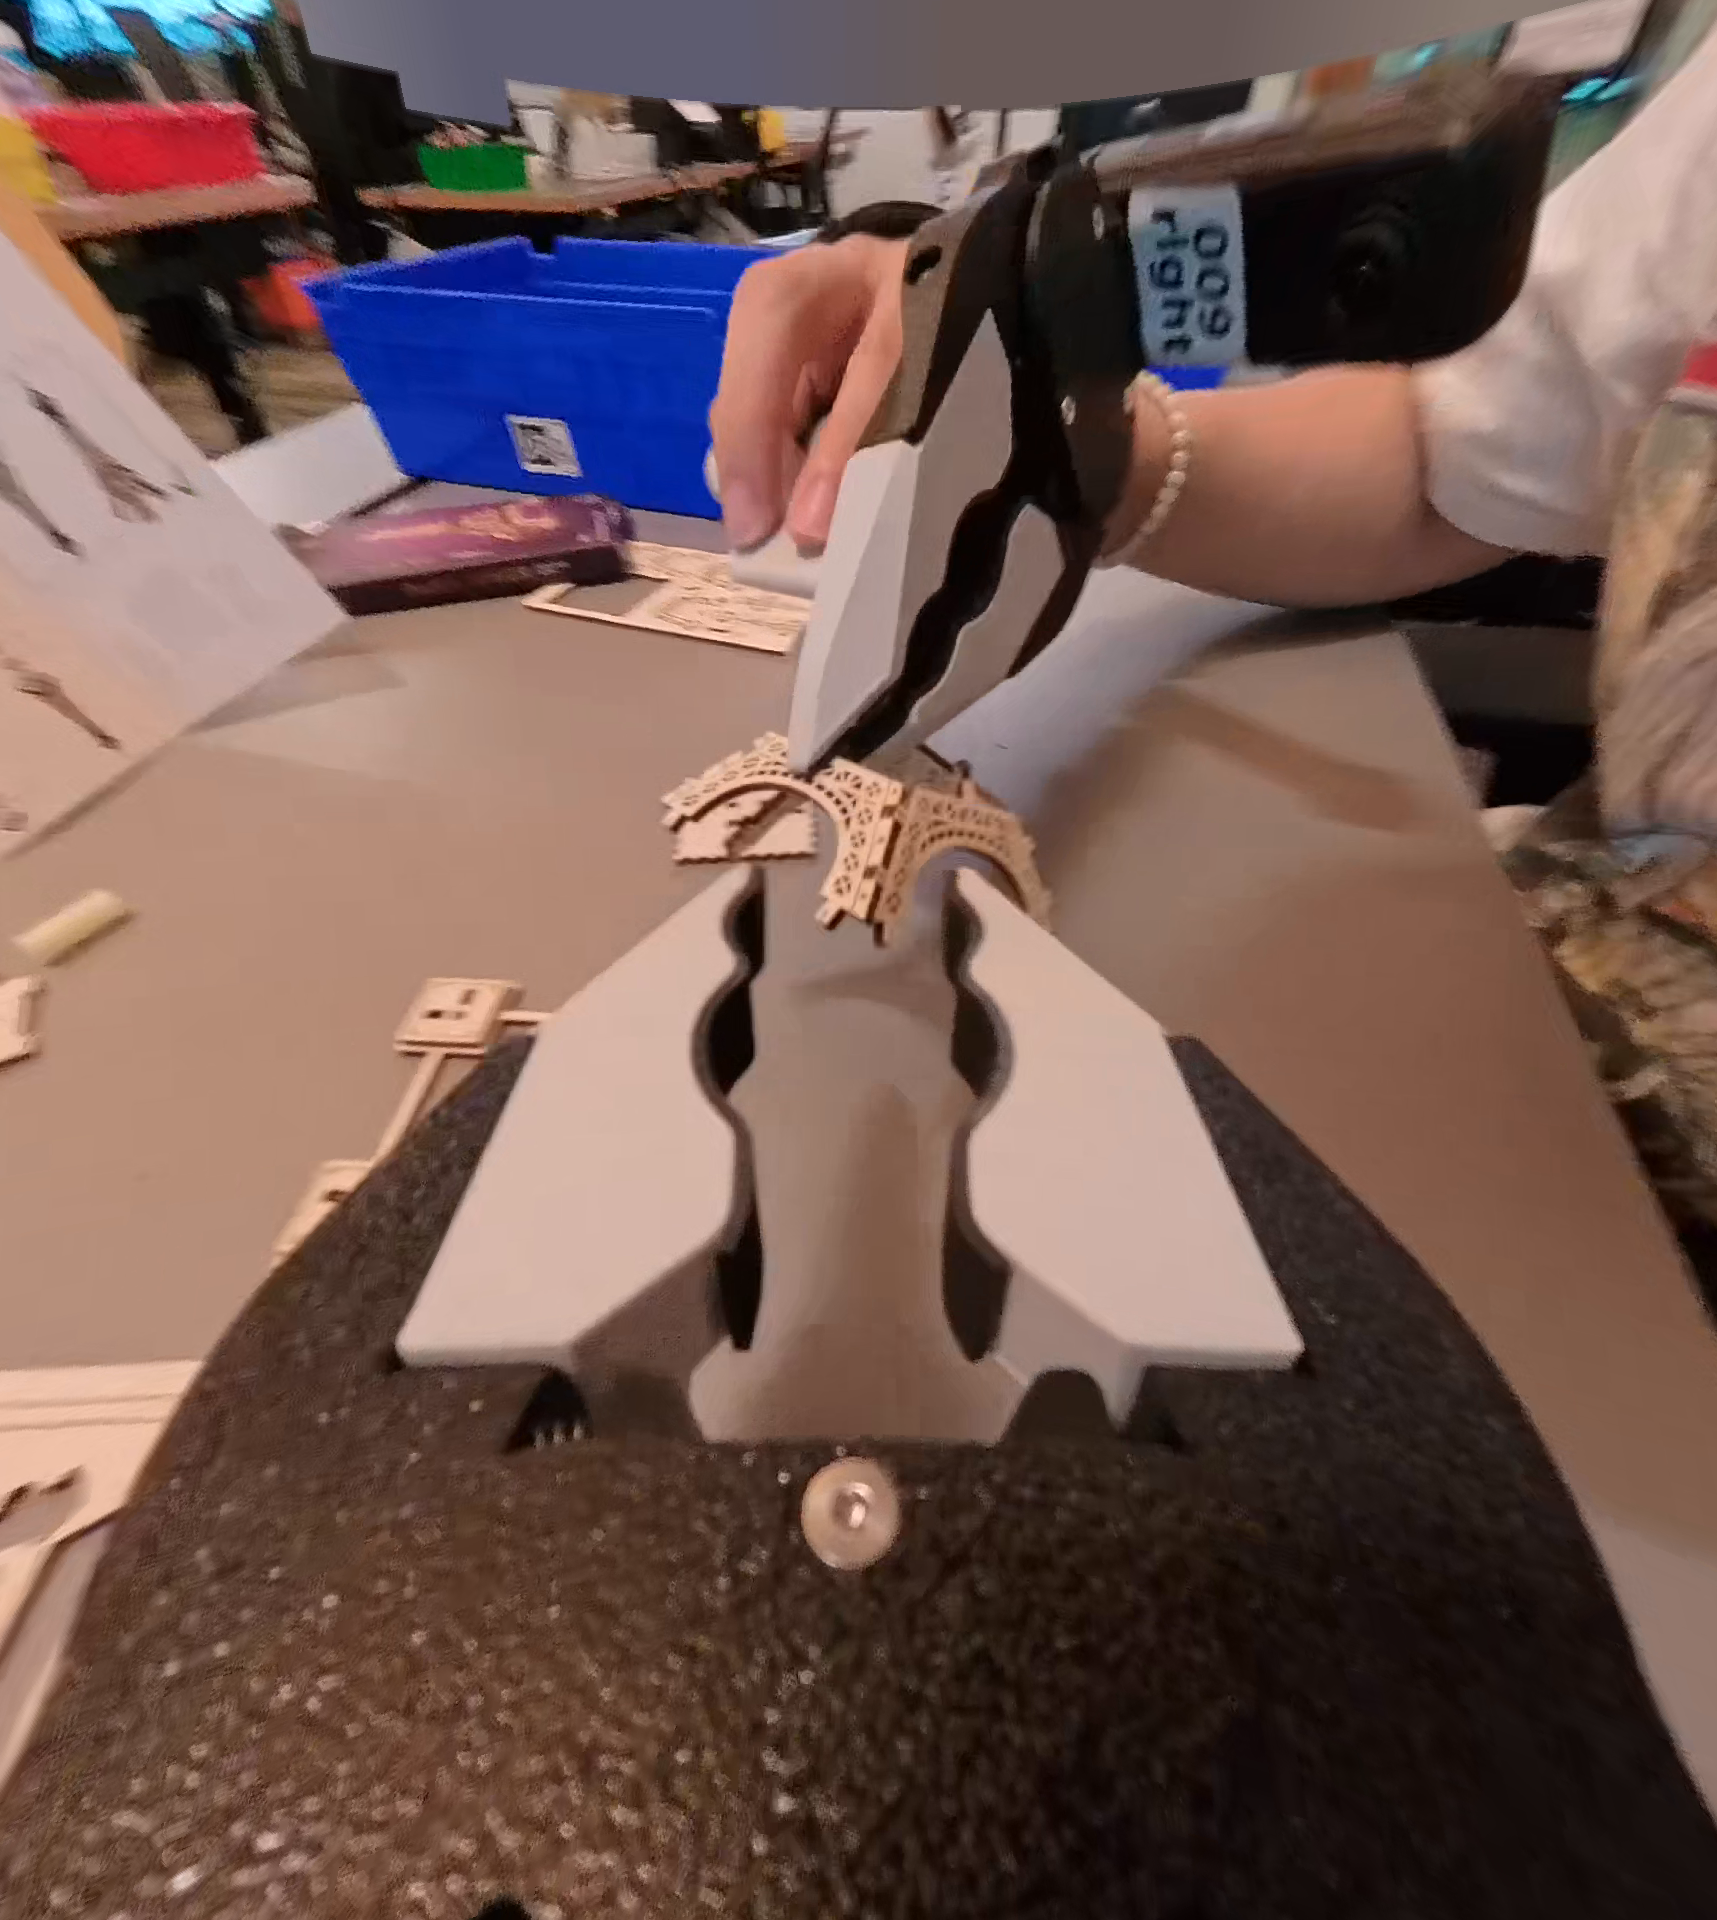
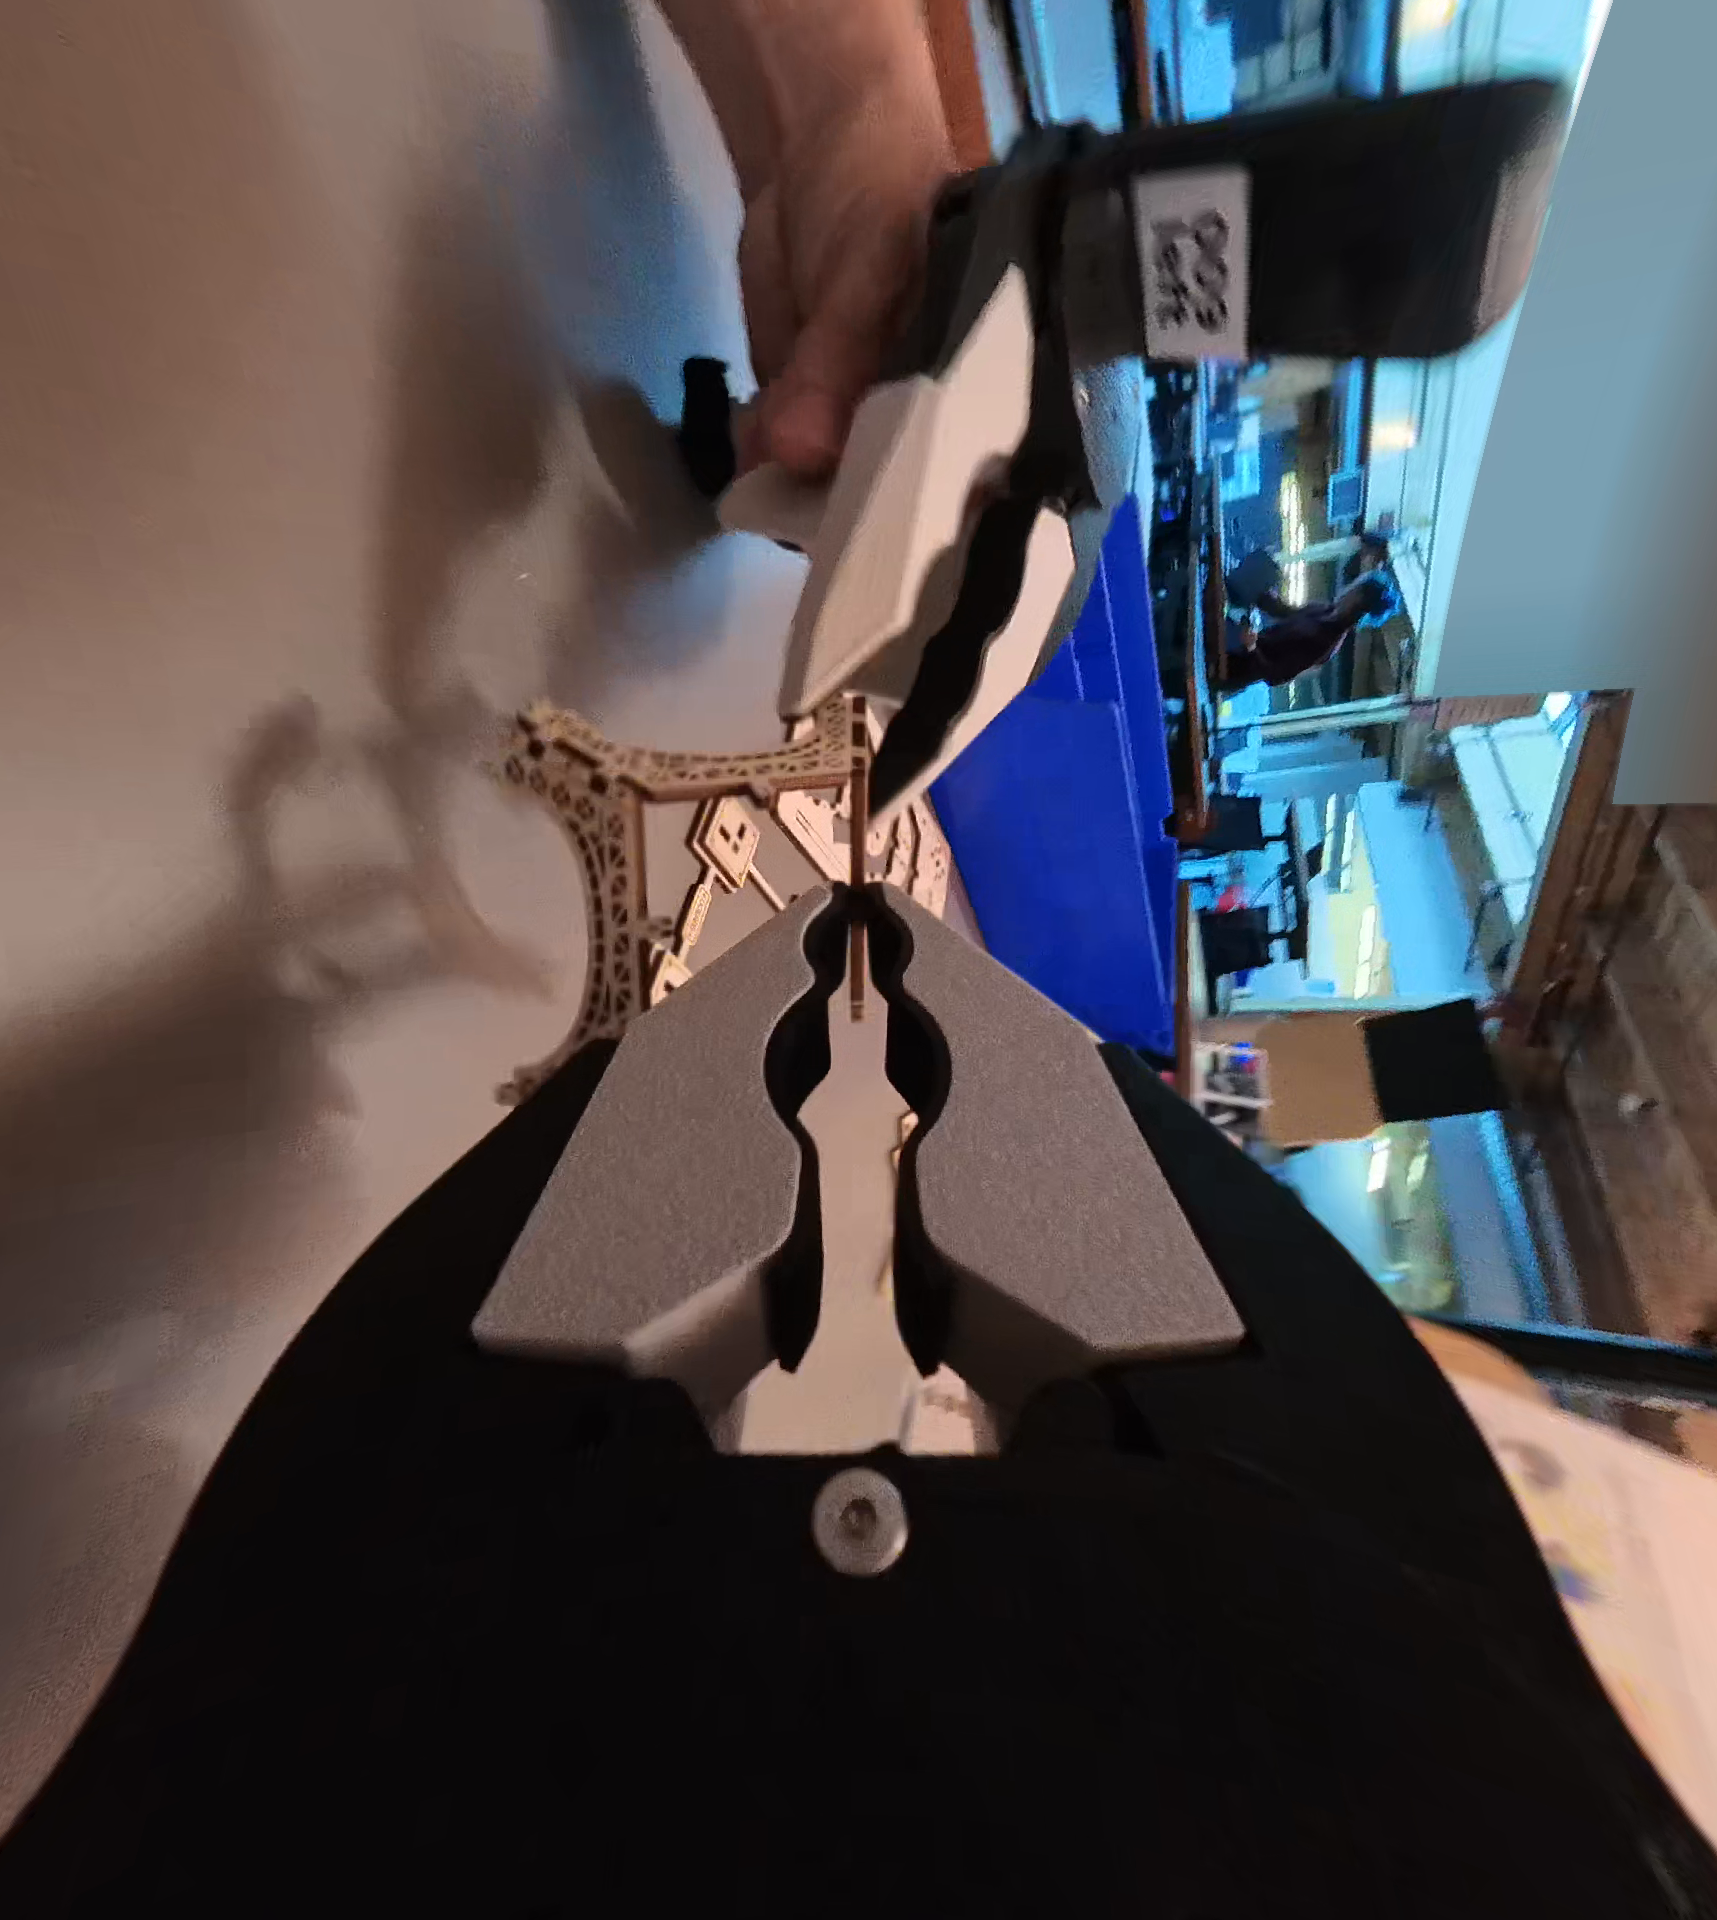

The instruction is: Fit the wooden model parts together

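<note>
The wooden model (image 1: 880, 831) is a set of lattice arch panels joined at a corner, held just above the grey table (image 1: 418, 831). My right gripper (image 1: 833, 756) comes down from above and is shut on the top edge of one arch. In the right wrist view my right gripper (image 2: 854, 899) pinches that thin panel (image 2: 856, 966) edge-on, with the arches (image 2: 625, 831) to its left. My left gripper (image 1: 859, 894) is open, and a leg of the model sits between its tips, closer to the right finger. The left gripper also shows in the right wrist view (image 2: 849, 758).
A blue bin (image 1: 521, 343) stands at the back, with a purple box (image 1: 469, 551) and cut wooden sheets (image 1: 688, 608) before it. An instruction sheet (image 1: 54, 520) leans at left. Loose wooden parts (image 1: 459, 1013) and a small pale cylinder (image 1: 69, 925) lie left. A person's arm (image 1: 1301, 468) is right. My two grippers' fingertips are within a few centimetres of each other.
</note>
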{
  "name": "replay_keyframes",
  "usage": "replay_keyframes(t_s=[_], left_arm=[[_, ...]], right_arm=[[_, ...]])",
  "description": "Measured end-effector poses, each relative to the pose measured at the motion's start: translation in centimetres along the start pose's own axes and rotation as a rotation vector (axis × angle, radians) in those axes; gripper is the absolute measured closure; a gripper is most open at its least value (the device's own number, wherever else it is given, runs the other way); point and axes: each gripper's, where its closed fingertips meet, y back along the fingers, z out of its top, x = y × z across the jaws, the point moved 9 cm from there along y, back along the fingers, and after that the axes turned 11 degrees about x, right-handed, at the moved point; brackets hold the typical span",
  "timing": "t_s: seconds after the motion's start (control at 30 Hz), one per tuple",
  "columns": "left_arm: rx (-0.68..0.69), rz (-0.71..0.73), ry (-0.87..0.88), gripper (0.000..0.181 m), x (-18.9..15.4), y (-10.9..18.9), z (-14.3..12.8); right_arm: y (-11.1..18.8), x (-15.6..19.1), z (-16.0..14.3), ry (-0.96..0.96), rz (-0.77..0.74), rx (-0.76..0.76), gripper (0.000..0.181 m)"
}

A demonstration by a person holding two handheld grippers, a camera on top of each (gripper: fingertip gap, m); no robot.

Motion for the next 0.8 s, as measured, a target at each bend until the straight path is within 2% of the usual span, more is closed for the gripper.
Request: replay_keyframes(t_s=[0.17, 0.23, 0.4, 0.57, 0.8], left_arm=[[0.106, 0.231, -0.252, 0.146, -0.9, -0.2, 0.3], [0.125, 0.306, -0.302, 0.152, -1.1, -0.3, 0.7], [0.128, 0.352, -0.359, 0.166, -1.6, -0.5, 1.0], [0.13, 0.375, -0.337, 0.165, -1.4, -0.6, 0.9], [0.114, 0.355, -0.305, 0.173, -1.3, -0.6, 0.8]], right_arm=[[-0.4, -0.2, -1.5, -0.348, 0.162, -0.04, 0.181], [-0.4, -0.2, -1.8, -0.436, 0.209, -0.051, 0.181], [-0.4, -0.3, -1.9, -0.554, 0.274, -0.103, 0.181], [-0.5, -0.3, -2.2, -0.636, 0.325, -0.112, 0.181], [-0.5, -0.4, -2.3, -0.654, 0.328, -0.117, 0.181]])
